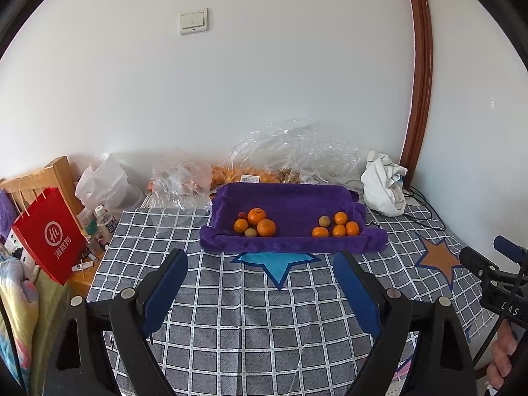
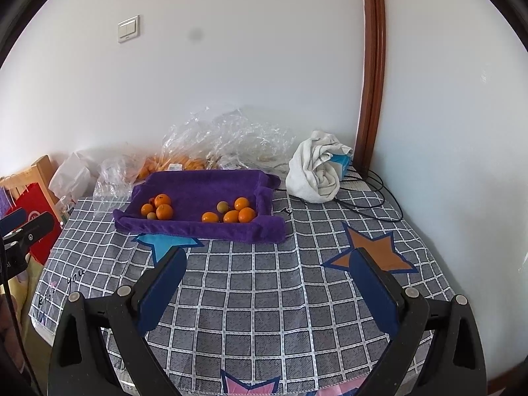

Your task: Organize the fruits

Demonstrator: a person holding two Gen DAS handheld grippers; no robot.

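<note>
A purple towel tray (image 1: 290, 198) (image 2: 204, 183) lies at the back of the checked table. A left group of fruit (image 1: 255, 222) (image 2: 159, 208) holds oranges, a small greenish-brown fruit and a small red one. A right group (image 1: 336, 226) (image 2: 232, 213) holds several oranges and one greenish-brown fruit. My left gripper (image 1: 260, 264) is open and empty, in front of the tray. My right gripper (image 2: 270, 264) is open and empty, nearer the table's front right. Each gripper also shows at the edge of the other's view.
Clear plastic bags (image 1: 290, 151) (image 2: 217, 138) with more oranges lie behind the tray against the wall. A white cloth (image 1: 384, 183) (image 2: 316, 168) and black cables (image 2: 373, 194) sit at back right. A red paper bag (image 1: 49, 234) and bottles (image 1: 104, 221) stand off the left edge.
</note>
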